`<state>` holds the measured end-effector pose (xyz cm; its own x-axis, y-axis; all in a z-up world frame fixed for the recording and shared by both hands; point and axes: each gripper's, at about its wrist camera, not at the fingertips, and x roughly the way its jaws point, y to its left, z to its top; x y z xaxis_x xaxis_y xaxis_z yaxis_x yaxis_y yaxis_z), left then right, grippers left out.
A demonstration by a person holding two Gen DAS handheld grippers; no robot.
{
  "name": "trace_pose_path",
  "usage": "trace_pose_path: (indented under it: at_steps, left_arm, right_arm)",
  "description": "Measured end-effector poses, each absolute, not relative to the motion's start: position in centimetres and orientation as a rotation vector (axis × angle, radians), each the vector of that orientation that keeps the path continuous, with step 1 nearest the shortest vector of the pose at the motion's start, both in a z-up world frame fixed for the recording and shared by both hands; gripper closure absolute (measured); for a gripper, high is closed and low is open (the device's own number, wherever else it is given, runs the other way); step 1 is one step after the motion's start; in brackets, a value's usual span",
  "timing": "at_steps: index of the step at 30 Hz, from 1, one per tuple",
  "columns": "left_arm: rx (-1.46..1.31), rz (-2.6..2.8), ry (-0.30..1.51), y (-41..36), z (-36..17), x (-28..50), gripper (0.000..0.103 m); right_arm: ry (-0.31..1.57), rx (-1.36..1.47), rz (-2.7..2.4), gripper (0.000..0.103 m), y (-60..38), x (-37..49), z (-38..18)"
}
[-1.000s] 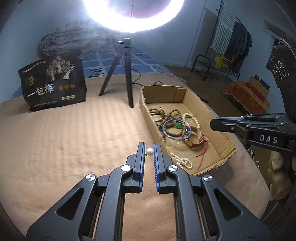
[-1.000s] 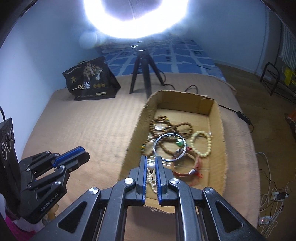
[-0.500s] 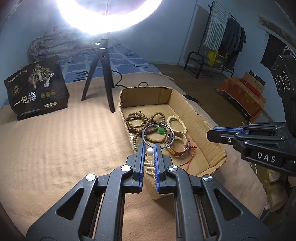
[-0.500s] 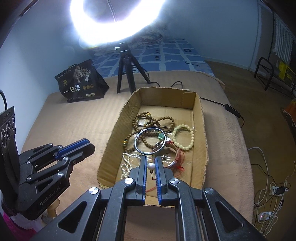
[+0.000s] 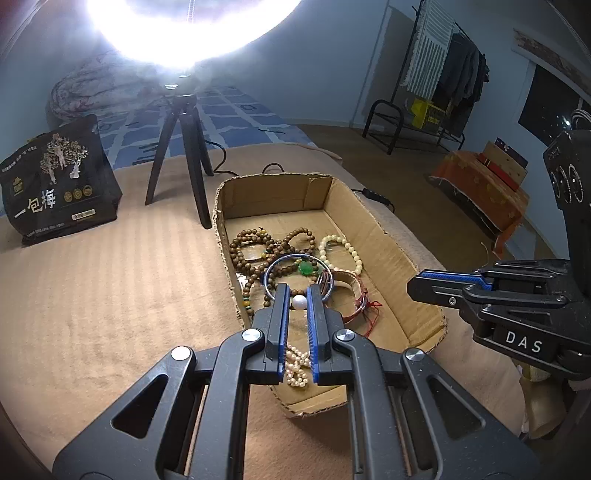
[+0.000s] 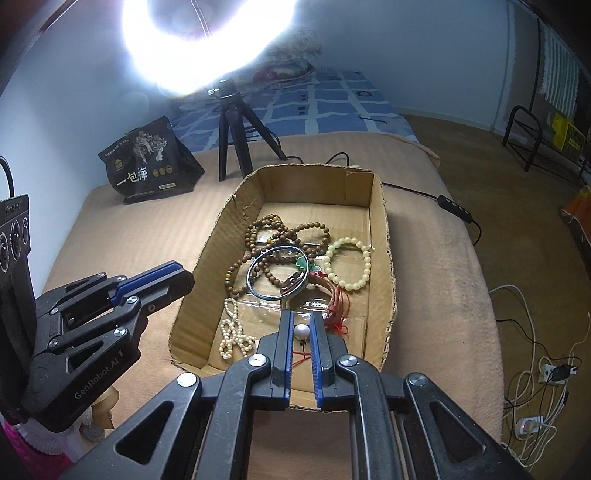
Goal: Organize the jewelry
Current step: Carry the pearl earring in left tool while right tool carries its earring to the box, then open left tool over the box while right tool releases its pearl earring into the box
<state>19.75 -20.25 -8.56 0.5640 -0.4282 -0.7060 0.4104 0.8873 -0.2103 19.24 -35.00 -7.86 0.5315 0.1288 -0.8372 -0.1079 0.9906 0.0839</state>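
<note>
Two grippers hang over a cardboard box [image 5: 373, 236] of jewelry that sits on a tan, ribbed cloth [image 5: 110, 288].

From the left wrist camera, going left to right: at 10 o'clock a black snack bag [image 5: 55, 184] stands on the cloth, and near 11 o'clock a black tripod [image 5: 184, 147] stands under a glaring ring light [image 5: 192, 29]. At the centre, the left gripper [image 5: 298, 301] is clenched on a white pearl [image 5: 298, 302], pinched between its blue-padded tips above the box's near half. Below the tips a pearl strand [image 5: 297, 363] lies heaped on the box floor. Beyond them lie brown wooden beads [image 5: 258, 243], a metal bangle [image 5: 291, 273] with a green stone [image 5: 306, 268] inside its ring, a cream bead bracelet [image 5: 341, 251] toward 1 o'clock, and a red cord [image 5: 369, 310] just right of the tips. At 3 o'clock the right gripper appears side-on beyond the box's right wall.

From the right wrist camera, the left gripper [image 6: 177, 275] shows at 9 o'clock beside the box's left wall; from this side I cannot tell its grip. The snack bag [image 6: 147, 166] and tripod [image 6: 232, 129] sit toward 11 o'clock. At the centre, the right gripper [image 6: 302, 330] grasps a second white pearl [image 6: 302, 331] over the near end of the box [image 6: 384, 221], with the pearl strand [image 6: 232, 332] to its left and the red cord [image 6: 338, 306] just to its right.
</note>
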Motion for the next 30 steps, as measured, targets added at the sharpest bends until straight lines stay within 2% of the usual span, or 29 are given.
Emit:
trace_pose_path:
  at_steps: [18, 20, 22, 26, 27, 28, 30]
  left_arm:
    - [-0.024, -0.491, 0.844, -20.91, -9.07, 20.19, 0.096]
    - [-0.022, -0.487, 0.843, -20.87, -9.02, 20.27, 0.096]
    - [-0.021, -0.483, 0.843, -20.83, -9.00, 20.33, 0.096]
    - [-0.014, -0.472, 0.844, -20.78, -9.03, 20.42, 0.095]
    - [-0.012, -0.469, 0.844, -20.79, -9.00, 20.40, 0.089]
    - [-0.009, -0.467, 0.842, -20.78, -8.98, 20.36, 0.074]
    - [-0.003, -0.459, 0.828, -20.78, -8.85, 20.18, 0.059]
  right_arm:
    - [1.008, 0.025, 0.151, 0.096, -35.06, 19.46, -8.24]
    - [1.008, 0.022, 0.151, 0.093, -35.01, 19.44, -8.27]
    - [1.002, 0.020, 0.150, 0.082, -34.98, 19.40, -8.24]
    - [0.997, 0.010, 0.146, 0.073, -34.98, 19.40, -8.22]
    - [0.997, 0.007, 0.144, 0.070, -35.02, 19.41, -8.22]
    - [0.996, 0.005, 0.142, 0.066, -35.05, 19.41, -8.21]
    - [0.993, 0.001, 0.138, 0.056, -35.09, 19.40, -8.18]
